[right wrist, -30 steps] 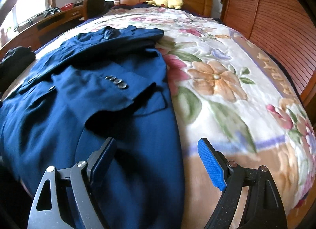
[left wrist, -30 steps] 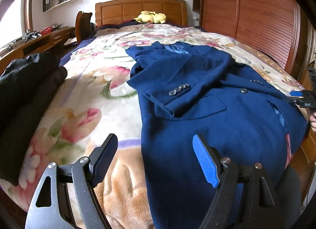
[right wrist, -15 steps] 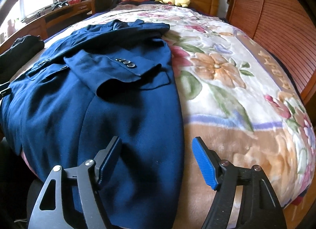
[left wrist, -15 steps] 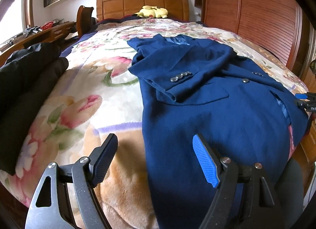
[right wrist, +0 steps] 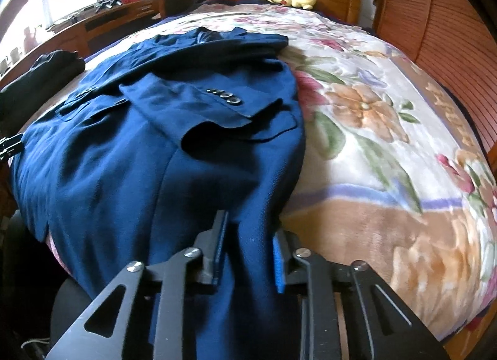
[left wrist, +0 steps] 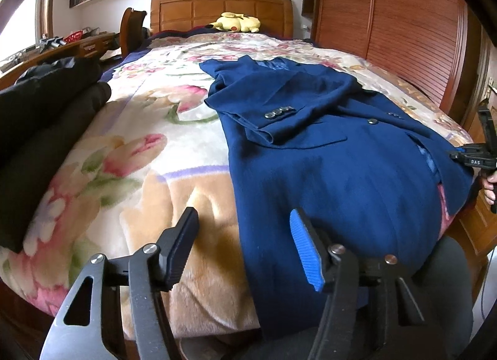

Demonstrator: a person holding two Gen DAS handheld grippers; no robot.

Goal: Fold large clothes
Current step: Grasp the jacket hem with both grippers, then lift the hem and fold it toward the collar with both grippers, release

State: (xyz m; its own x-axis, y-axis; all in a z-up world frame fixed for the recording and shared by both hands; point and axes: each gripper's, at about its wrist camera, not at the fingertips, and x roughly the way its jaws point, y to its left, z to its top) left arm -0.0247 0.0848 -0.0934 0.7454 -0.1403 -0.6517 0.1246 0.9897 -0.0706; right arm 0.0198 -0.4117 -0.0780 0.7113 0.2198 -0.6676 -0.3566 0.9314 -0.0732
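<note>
A large navy blue suit jacket (left wrist: pixel 341 154) lies on a bed with a floral blanket (left wrist: pixel 149 158), sleeves folded across its front, hem hanging over the near edge. My left gripper (left wrist: pixel 245 251) is open, its fingers straddling the jacket's left hem edge without closing. In the right wrist view the jacket (right wrist: pixel 139 148) fills the left half. My right gripper (right wrist: pixel 248 251) is shut on the jacket's hem fabric near its right bottom corner. The right gripper also shows at the far right of the left wrist view (left wrist: pixel 478 158).
A black garment (left wrist: pixel 40 130) lies folded on the bed's left side. A yellow plush toy (left wrist: pixel 237 22) sits by the wooden headboard (left wrist: pixel 217 10). A slatted wooden wardrobe (left wrist: pixel 397 24) stands right, a desk (right wrist: pixel 102 21) left.
Both grippers dropped toward the near bed edge. The right gripper closed on the jacket's hem. The left gripper stayed open and shifted onto the left hem edge.
</note>
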